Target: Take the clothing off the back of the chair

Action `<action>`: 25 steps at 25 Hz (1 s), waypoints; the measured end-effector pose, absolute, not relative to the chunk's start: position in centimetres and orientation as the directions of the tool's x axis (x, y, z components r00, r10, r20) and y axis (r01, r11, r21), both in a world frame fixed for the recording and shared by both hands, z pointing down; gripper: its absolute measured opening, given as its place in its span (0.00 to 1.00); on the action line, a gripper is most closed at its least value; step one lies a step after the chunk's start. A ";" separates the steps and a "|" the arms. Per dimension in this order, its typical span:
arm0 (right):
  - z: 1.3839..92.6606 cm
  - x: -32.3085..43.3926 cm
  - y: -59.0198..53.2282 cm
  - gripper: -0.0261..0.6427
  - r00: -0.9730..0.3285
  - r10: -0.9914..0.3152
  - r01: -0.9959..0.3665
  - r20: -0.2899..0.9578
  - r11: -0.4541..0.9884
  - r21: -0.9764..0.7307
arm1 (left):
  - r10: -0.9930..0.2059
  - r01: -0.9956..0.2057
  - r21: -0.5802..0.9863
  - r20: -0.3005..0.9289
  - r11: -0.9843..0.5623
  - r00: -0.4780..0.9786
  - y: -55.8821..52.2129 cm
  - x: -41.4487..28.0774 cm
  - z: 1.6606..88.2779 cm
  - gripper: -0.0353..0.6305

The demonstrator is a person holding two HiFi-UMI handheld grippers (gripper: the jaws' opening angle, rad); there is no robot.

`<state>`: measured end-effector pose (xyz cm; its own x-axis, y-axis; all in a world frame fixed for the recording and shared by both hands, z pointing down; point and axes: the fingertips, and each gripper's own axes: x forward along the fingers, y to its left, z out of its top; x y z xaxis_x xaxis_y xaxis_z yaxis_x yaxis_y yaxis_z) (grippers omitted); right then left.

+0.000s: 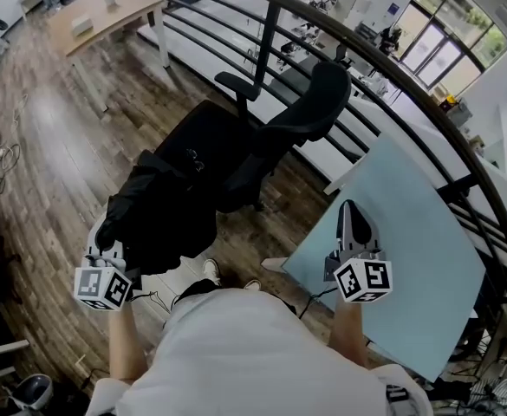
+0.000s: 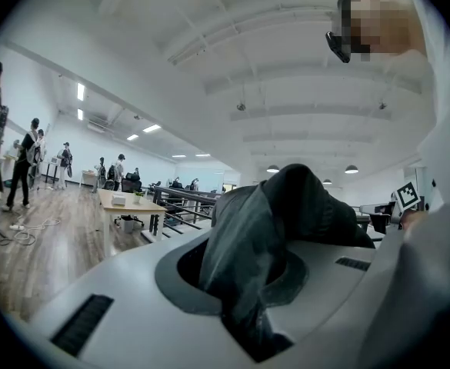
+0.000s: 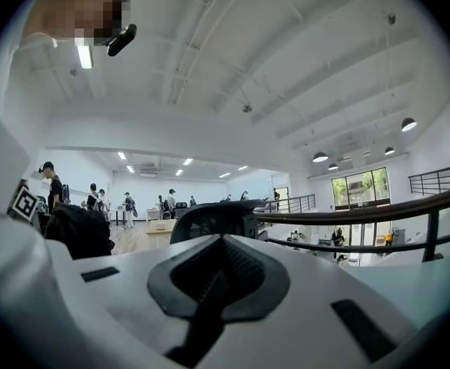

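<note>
Far left, over plank floor (image 1: 36, 146): left gripper (image 1: 106, 248), jaws nearly together, pinched on a fold of black clothing (image 1: 162, 206). In the left gripper view, left gripper (image 2: 248, 298) with the clothing (image 2: 286, 214) bunched between the jaws and heaped up over them. Clothing clear of the chair's back, bulk dark and crumpled, spread from the grip toward the seat; contact with the seat not clear. Up and left, well apart, a wooden table (image 1: 106, 11).

Centre: black chair (image 1: 318, 102), backrest bare, one armrest toward the railing (image 1: 270, 24). In the right gripper view, chair (image 3: 209, 217) beyond the jaws, clothing (image 3: 78, 233) a dark lump at left.

Right of the chair: right gripper (image 1: 350, 211), held level over a pale blue table (image 1: 426, 258). In its own view, right gripper (image 3: 209, 290) with jaws closed together, nothing between them. Below both grippers, the person's white shirt (image 1: 253, 354).
</note>
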<state>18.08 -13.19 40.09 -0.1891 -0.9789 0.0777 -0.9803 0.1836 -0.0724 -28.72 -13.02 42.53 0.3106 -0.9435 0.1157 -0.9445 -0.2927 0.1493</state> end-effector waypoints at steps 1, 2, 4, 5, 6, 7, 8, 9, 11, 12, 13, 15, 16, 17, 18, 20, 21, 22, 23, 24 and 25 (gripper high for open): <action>40.2 17.9 -13.3 0.07 -0.188 -0.979 -0.980 0.078 0.183 -0.073 | -0.941 -0.942 0.148 0.113 -0.302 0.319 -13.5 -28.5 42.5 0.16; 40.2 17.7 -13.3 0.07 -0.188 -0.979 -0.981 0.077 0.182 -0.074 | -0.939 -0.939 0.148 0.111 -0.309 0.326 -14.0 -28.3 42.4 0.16; 40.2 17.4 -13.4 0.07 -0.188 -0.979 -0.980 0.076 0.182 -0.074 | -0.937 -0.936 0.153 0.105 -0.316 0.334 -14.5 -28.2 42.2 0.16; 40.2 17.3 -13.4 0.07 -0.187 -0.980 -0.981 0.075 0.181 -0.074 | -0.937 -0.935 0.157 0.102 -0.317 0.335 -14.7 -28.1 42.1 0.16; 40.1 17.3 -13.5 0.07 -0.184 -0.980 -0.981 0.076 0.179 -0.074 | -0.937 -0.934 0.163 0.098 -0.317 0.336 -14.9 -28.1 41.9 0.16; 40.0 17.3 -13.5 0.07 -0.180 -0.981 -0.982 0.075 0.175 -0.074 | -0.937 -0.933 0.170 0.096 -0.317 0.336 -15.1 -28.1 41.7 0.16; 40.0 17.3 -13.4 0.07 -0.176 -0.981 -0.982 0.075 0.171 -0.075 | -0.937 -0.932 0.178 0.095 -0.317 0.337 -15.3 -28.2 41.6 0.16; 39.9 17.3 -13.4 0.07 -0.173 -0.982 -0.983 0.075 0.167 -0.076 | -0.936 -0.930 0.186 0.096 -0.317 0.338 -15.5 -28.2 41.7 0.16; 39.9 17.2 -13.2 0.07 -0.170 -0.983 -0.984 0.076 0.164 -0.075 | -0.934 -0.927 0.200 0.104 -0.318 0.342 -15.6 -28.3 42.0 0.16; 39.9 17.1 -13.2 0.07 -0.170 -0.982 -0.984 0.078 0.164 -0.073 | -0.932 -0.925 0.207 0.107 -0.320 0.346 -15.6 -28.3 42.1 0.16; 40.0 17.0 -13.2 0.07 -0.169 -0.982 -0.984 0.080 0.163 -0.071 | -0.929 -0.922 0.213 0.109 -0.324 0.352 -15.7 -28.2 42.1 0.16; 40.2 16.8 -13.4 0.07 -0.166 -0.982 -0.985 0.087 0.160 -0.068 | -0.923 -0.915 0.218 0.111 -0.340 0.370 -15.9 -28.0 42.1 0.16; 40.2 16.7 -13.4 0.07 -0.164 -0.982 -0.985 0.089 0.158 -0.068 | -0.919 -0.911 0.219 0.110 -0.350 0.379 -16.0 -27.9 42.0 0.16; 40.2 16.5 -13.4 0.07 -0.163 -0.983 -0.985 0.090 0.157 -0.067 | -0.916 -0.908 0.220 0.109 -0.357 0.387 -16.1 -27.9 42.0 0.16; 40.1 16.4 -13.4 0.07 -0.162 -0.983 -0.985 0.089 0.157 -0.066 | -0.914 -0.906 0.222 0.107 -0.361 0.391 -16.2 -27.9 41.9 0.16; 39.8 16.0 -13.4 0.07 -0.166 -0.983 -0.985 0.084 0.161 -0.061 | -0.914 -0.903 0.231 0.101 -0.362 0.392 -16.5 -28.1 41.7 0.16; 39.6 15.8 -13.5 0.07 -0.168 -0.982 -0.985 0.082 0.164 -0.058 | -0.915 -0.902 0.239 0.097 -0.360 0.391 -16.6 -28.2 41.6 0.16; 39.5 15.6 -13.5 0.07 -0.170 -0.982 -0.985 0.081 0.166 -0.055 | -0.916 -0.900 0.248 0.095 -0.358 0.391 -16.8 -28.3 41.6 0.16; 39.5 15.5 -13.6 0.07 -0.171 -0.982 -0.985 0.082 0.167 -0.053 | -0.916 -0.898 0.257 0.094 -0.356 0.390 -17.0 -28.4 41.6 0.16; 39.5 15.4 -13.6 0.07 -0.171 -0.982 -0.985 0.084 0.167 -0.051 | -0.916 -0.896 0.264 0.093 -0.356 0.391 -17.2 -28.5 41.7 0.16; 39.6 15.3 -13.7 0.07 -0.171 -0.982 -0.985 0.085 0.167 -0.050 | -0.916 -0.895 0.269 0.092 -0.356 0.392 -17.4 -28.6 41.7 0.16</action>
